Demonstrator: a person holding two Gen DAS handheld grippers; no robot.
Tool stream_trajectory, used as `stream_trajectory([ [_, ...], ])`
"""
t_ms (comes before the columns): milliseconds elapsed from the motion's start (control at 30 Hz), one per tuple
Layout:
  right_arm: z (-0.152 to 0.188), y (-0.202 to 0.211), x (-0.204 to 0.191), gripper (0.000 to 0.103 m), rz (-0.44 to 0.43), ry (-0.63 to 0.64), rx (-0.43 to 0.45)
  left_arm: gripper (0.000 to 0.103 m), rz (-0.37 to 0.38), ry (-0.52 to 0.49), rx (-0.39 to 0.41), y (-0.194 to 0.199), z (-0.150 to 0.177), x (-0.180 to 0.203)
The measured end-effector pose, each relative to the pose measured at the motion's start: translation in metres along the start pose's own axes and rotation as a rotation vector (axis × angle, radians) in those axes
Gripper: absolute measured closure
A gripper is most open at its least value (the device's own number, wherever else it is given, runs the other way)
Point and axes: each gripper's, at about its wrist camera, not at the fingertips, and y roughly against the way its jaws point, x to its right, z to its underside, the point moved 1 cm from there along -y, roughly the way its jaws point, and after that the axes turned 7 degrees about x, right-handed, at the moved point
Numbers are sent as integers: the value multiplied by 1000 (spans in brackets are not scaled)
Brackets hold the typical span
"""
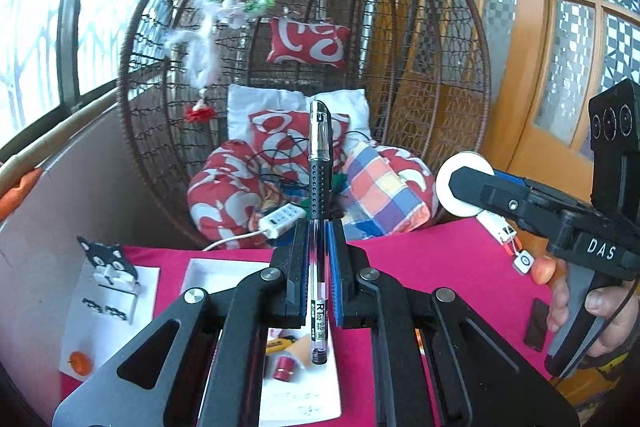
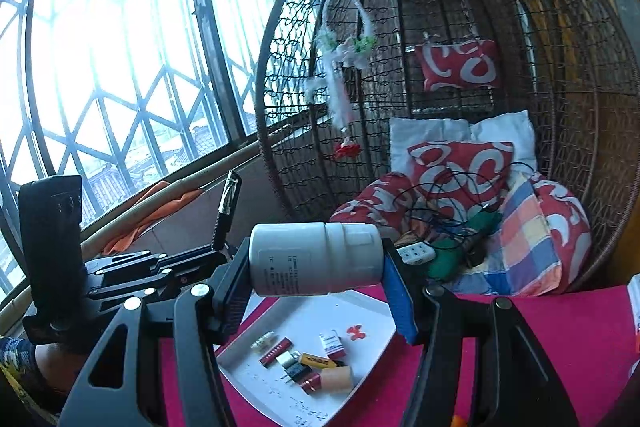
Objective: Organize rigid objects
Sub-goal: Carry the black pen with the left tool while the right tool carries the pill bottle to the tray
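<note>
My left gripper (image 1: pixel 319 243) is shut on a black gel pen (image 1: pixel 319 183) that stands upright between the pads, cap end up. My right gripper (image 2: pixel 316 267) is shut on a white plastic bottle (image 2: pixel 316 259), held sideways with its cap to the right. Both hang above a white tray (image 2: pixel 308 319) on the pink tablecloth; several small items lie in it, among them batteries and a wooden cylinder (image 2: pixel 336 379). The left wrist view shows the right gripper (image 1: pixel 472 187) with the bottle (image 1: pixel 448 191) at right. In the right wrist view the left gripper (image 2: pixel 218 251) and the pen (image 2: pixel 229 199) are at left.
A wicker egg chair (image 1: pixel 400 67) with red cushions, cables and a white power strip (image 1: pixel 280 219) stands behind the pink table (image 1: pixel 440 267). A cat-shaped holder (image 1: pixel 106 259) stands on a white sheet at left. A dark bar (image 1: pixel 536 323) lies at right. Windows line the left.
</note>
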Motion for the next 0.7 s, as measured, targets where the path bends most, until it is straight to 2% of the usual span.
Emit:
stream_trajectory([
  [433,21,-53,-33,43,-16,-13,-70,95,-42,12,-50,3,14,-63],
  [700,43,-93,-42,43,12,-27,-154,95,-46,40,-118,-16,30,-106],
])
